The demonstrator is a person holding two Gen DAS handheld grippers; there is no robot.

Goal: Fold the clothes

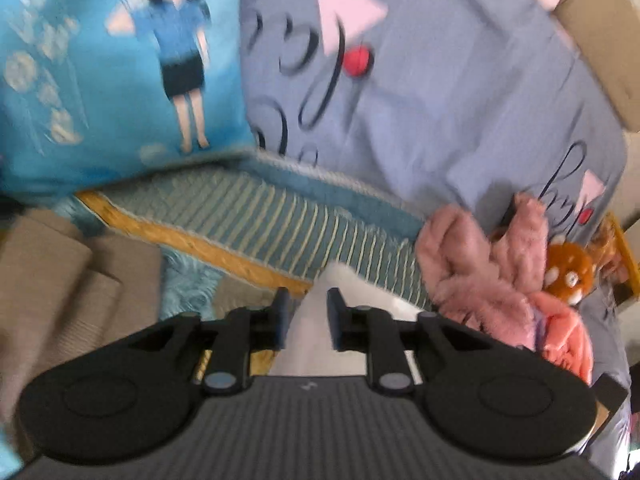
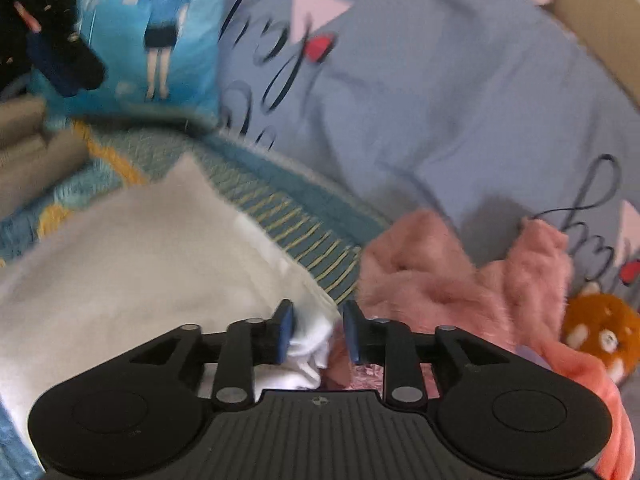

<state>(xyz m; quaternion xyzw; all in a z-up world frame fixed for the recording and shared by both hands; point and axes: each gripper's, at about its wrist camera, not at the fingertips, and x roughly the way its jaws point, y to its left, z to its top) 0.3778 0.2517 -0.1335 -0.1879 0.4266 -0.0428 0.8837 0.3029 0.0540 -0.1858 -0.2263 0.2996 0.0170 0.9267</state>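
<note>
A white garment (image 2: 132, 256) lies spread on the teal striped bedspread (image 2: 304, 224). My right gripper (image 2: 316, 334) has its jaws partly apart with a bunched white corner of the garment between them; the fingers do not visibly press it. In the left wrist view a strip of the same white garment (image 1: 308, 332) runs between the fingers of my left gripper (image 1: 306, 322), whose jaws also stand a little apart around it. Both views are motion-blurred.
A pink fluffy garment (image 2: 440, 280) and an orange plush toy (image 2: 600, 332) lie to the right. A blue cartoon pillow (image 1: 120, 72) and a grey-blue patterned pillow (image 1: 420, 92) stand behind. Beige folded cloth (image 1: 52, 280) lies at the left. A black object (image 2: 44, 28) is at the upper left.
</note>
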